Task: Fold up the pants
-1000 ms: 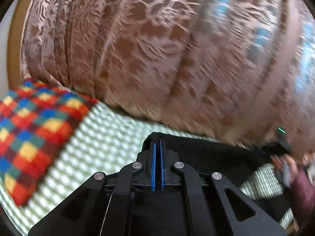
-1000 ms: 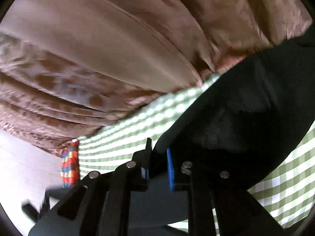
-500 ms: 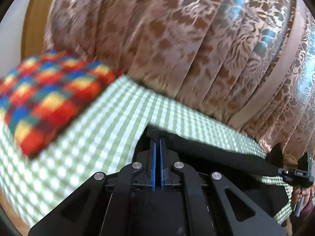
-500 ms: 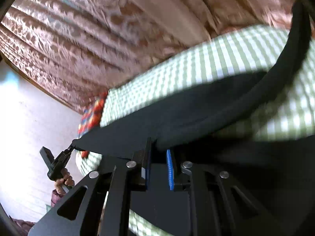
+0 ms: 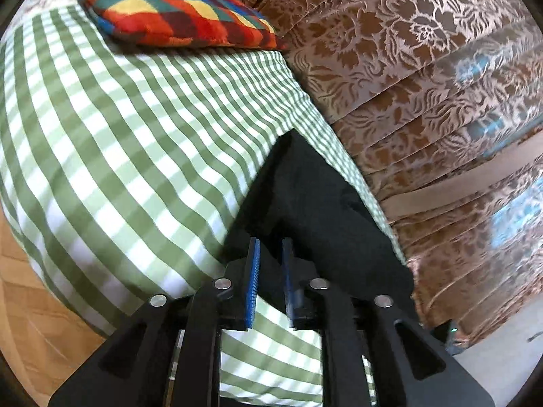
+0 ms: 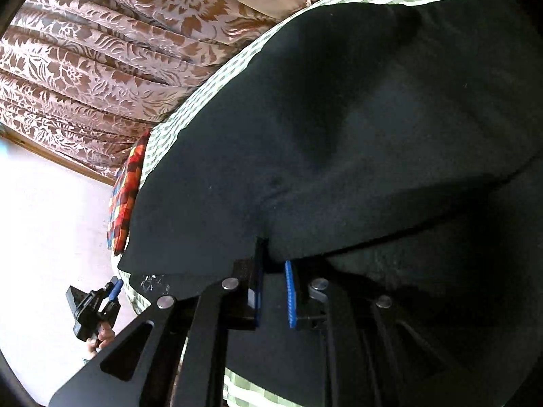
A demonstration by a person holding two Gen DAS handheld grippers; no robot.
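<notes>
Both grippers have come down to the bed (image 5: 112, 156). The left gripper (image 5: 270, 264) is opening off the black pants (image 5: 315, 210), lying toward one o'clock; the right gripper (image 6: 274, 281) pinches their fold.

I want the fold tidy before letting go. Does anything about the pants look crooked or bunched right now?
Mostly fine. The black pants lie fairly flat on the green checked sheet. One soft hump and crease rises near the right gripper, which pinches the edge. The left gripper is opening, with fabric between its pads.
</notes>
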